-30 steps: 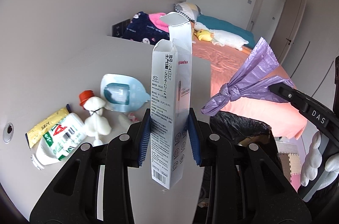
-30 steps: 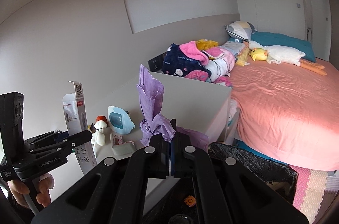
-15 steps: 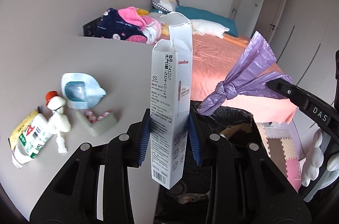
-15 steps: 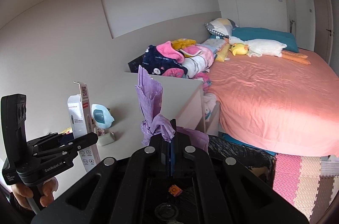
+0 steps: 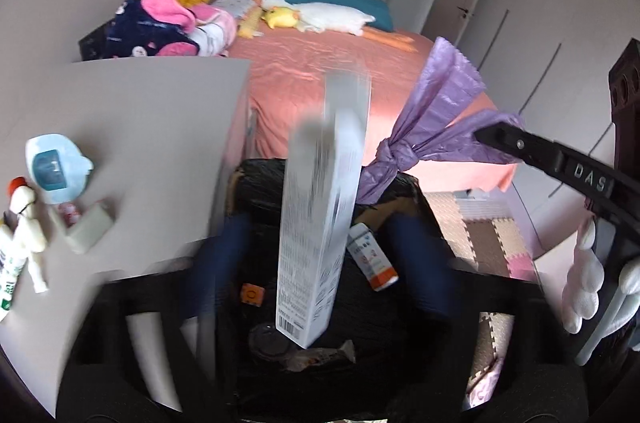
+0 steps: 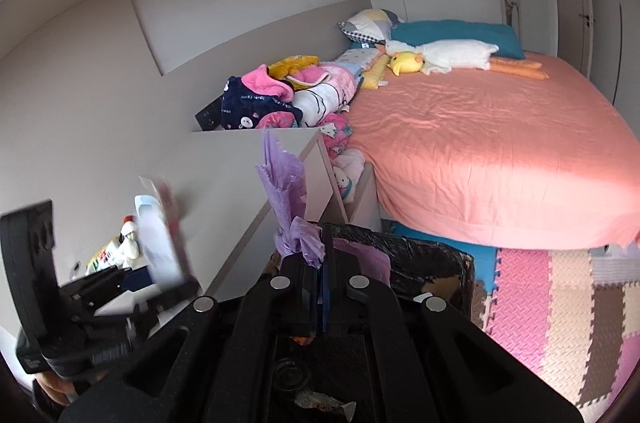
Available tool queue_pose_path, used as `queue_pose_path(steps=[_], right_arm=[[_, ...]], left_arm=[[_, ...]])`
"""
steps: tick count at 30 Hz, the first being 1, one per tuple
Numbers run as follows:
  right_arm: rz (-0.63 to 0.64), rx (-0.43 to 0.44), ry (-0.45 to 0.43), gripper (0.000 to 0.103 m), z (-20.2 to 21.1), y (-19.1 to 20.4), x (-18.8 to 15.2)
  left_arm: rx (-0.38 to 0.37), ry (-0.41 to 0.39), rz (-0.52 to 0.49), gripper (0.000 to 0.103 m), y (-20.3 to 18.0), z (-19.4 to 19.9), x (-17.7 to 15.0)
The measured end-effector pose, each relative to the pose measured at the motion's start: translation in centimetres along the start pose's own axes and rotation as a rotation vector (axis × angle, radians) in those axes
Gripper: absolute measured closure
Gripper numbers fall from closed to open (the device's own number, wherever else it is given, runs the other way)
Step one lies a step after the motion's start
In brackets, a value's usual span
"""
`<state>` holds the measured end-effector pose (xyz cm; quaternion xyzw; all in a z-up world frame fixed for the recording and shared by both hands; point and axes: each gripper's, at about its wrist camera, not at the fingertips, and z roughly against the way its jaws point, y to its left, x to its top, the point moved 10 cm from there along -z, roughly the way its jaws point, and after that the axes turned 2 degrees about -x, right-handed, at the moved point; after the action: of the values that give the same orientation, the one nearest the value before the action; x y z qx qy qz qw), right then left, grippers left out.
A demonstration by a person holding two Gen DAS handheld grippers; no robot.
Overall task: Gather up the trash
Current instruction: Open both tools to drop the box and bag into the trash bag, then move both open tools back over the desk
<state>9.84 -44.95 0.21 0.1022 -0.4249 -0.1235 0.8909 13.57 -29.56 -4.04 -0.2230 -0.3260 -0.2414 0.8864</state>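
A tall white carton (image 5: 320,223) is blurred and hangs loose over the black-lined bin (image 5: 256,175). It is between the blue pads of my left gripper (image 5: 320,243), whose jaws are opening wide and do not touch it. The right wrist view shows the same carton (image 6: 164,235) at the left. My right gripper (image 6: 316,255) has a knotted purple bag (image 6: 284,183) at its fingertips; its jaws are opening, but the bag still stands upright in them. That purple bag (image 5: 436,119) sticks out over the bin (image 6: 424,255).
A grey desk (image 5: 140,111) on the left carries a blue packet (image 5: 52,167), a white figurine (image 5: 24,235) and a small block (image 5: 88,227). An orange-and-white bottle (image 5: 372,255) lies in the bin. A bed (image 6: 480,143) and foam mats (image 6: 560,303) lie beyond.
Both grippers have moved off the desk to above the bin. The left jaws have sprung apart and the carton has slipped down, blurred. The right jaws have parted slightly.
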Motion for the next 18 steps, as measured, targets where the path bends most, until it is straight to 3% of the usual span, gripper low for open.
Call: queue_pose_path(steps=[1, 2, 5, 18], right_arm=[[-0.020, -0.009, -0.010, 0.062, 0.2, -0.6, 0.1], [-0.045, -0.033, -0.050, 0.031, 0.7, -1.5, 0.4], [-0.056, -0.058, -0.085, 0.028, 1.4, -2.3, 0.6], [-0.028, -0.040, -0.072, 0.028, 0.6, -1.4, 0.6]], left_arm=[[0.010, -0.017, -0.013, 0.006, -0.2, 0.0, 0.0], [0.030, -0.015, -0.022, 0.006, -0.1, -0.2, -0.1], [0.051, -0.006, -0.006, 0.006, 0.3, -0.6, -0.4], [0.078, 0.005, -0.007, 0.006, 1.3, 0.0, -0.9]])
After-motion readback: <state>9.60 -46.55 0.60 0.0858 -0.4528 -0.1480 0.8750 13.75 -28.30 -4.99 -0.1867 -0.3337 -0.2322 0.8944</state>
